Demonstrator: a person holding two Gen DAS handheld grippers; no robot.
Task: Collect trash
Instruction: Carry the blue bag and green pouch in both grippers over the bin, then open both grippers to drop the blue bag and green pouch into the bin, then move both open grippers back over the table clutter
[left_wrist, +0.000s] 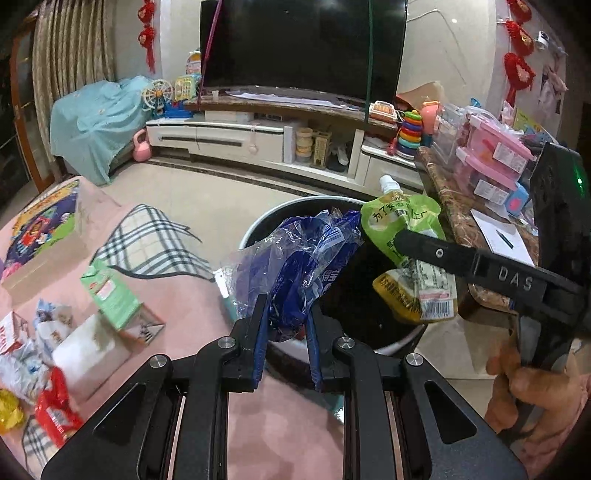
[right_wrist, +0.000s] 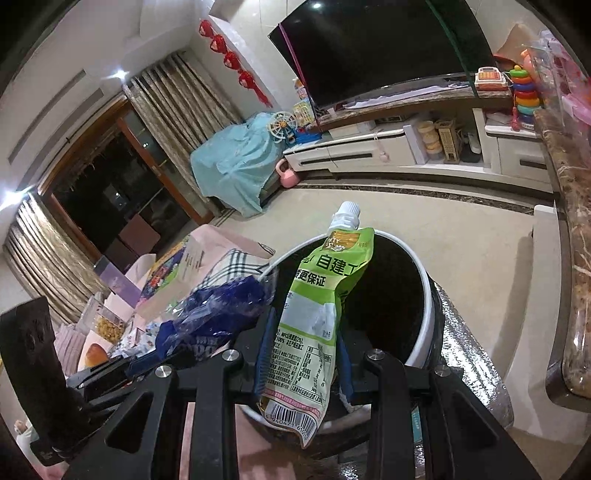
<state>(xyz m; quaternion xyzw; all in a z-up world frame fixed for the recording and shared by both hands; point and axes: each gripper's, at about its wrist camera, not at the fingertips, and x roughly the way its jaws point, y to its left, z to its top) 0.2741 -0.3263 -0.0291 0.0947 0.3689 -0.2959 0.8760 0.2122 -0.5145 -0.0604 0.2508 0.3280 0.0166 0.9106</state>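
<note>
both grippers hang at the bin (left_wrist: 255, 225), over its near rim. the left gripper (left_wrist: 286, 321) pinches a crumpled blue plastic wrapper (left_wrist: 295, 254); the right gripper (right_wrist: 304, 350) pinches a green spouted drink pouch (right_wrist: 317, 295) whose lower end droops below the jaws. to drop cleanly, each load should likely clear the white rim and sit over the dark opening before the jaws spread. more litter waits at the pink tabletop's (left_wrist: 192, 295) left edge.

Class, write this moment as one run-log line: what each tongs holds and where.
left tongs: shut on blue wrapper | right tongs: shut on green pouch | both over bin | not released
</note>
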